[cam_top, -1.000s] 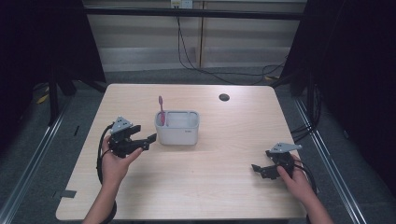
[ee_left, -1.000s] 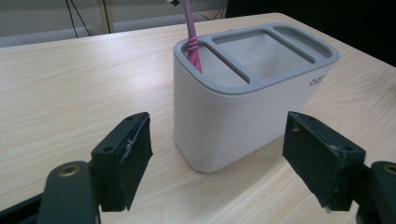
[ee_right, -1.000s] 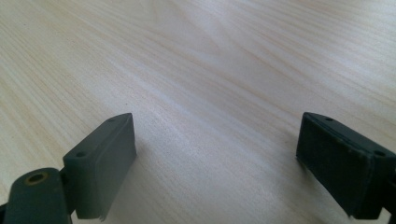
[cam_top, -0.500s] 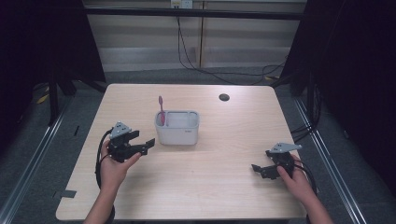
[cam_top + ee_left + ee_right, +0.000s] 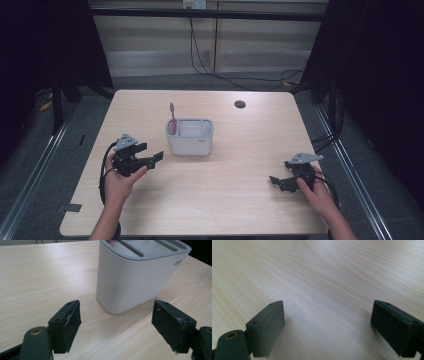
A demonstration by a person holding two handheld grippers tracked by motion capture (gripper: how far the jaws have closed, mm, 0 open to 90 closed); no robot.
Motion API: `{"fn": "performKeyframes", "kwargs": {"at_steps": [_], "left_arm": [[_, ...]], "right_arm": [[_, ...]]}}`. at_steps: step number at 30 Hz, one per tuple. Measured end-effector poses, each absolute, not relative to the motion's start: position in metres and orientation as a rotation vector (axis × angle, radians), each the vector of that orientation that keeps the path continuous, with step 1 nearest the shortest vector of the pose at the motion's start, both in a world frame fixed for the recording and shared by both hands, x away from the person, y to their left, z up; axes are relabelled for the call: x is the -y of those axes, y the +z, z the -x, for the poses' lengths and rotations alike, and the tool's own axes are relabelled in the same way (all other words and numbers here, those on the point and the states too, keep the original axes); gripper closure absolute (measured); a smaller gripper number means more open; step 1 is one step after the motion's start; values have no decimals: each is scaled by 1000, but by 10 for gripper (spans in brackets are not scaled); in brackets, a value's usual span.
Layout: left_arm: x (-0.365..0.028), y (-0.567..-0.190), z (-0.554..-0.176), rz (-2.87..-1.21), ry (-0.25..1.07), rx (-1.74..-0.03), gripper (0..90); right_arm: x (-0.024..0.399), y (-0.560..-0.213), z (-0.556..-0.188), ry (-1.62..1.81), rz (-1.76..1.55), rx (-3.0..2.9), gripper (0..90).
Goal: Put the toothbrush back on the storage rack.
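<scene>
L gripper (image 5: pixel 150 159) jaws wide, empty, near holder (image 5: pixel 190 137). Risk: jaw clips wall, tips holder, spills brush (image 5: pixel 173 117). R gripper (image 5: pixel 278 181) wide, empty, idle.

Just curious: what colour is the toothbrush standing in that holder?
Pink. The toothbrush stands in the white holder; the high view shows it best.

The pink toothbrush (image 5: pixel 172 116) stands with its lower part hidden inside the white holder (image 5: pixel 190 142). In the left gripper view, the holder's top is cut off by the upper edge. The small lettering (image 5: pixel 178 263) on its wall is too small to read.
</scene>
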State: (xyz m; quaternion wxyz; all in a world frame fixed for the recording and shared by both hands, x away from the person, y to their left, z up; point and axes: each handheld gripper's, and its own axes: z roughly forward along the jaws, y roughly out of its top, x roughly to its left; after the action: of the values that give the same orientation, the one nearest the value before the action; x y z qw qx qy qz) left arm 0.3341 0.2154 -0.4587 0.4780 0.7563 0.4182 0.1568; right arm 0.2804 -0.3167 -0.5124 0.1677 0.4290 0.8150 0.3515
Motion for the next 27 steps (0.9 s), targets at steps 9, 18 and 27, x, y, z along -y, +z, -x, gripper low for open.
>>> {"fn": "performKeyframes", "kwargs": {"at_steps": [9,18,27], "left_arm": [[-219,-466,-334,-1864,372,-1032,224],[-224,-473,-334,-1893,379,-1027,218],[-228,-481,-335,-1907,378,-1028,215]], "right_arm": [[317,-512,-280,1000,-1221,-2319,113],[317,-512,-280,1000,-1220,-2319,113],[317,-512,-280,1000,-1221,-2319,113]]}}
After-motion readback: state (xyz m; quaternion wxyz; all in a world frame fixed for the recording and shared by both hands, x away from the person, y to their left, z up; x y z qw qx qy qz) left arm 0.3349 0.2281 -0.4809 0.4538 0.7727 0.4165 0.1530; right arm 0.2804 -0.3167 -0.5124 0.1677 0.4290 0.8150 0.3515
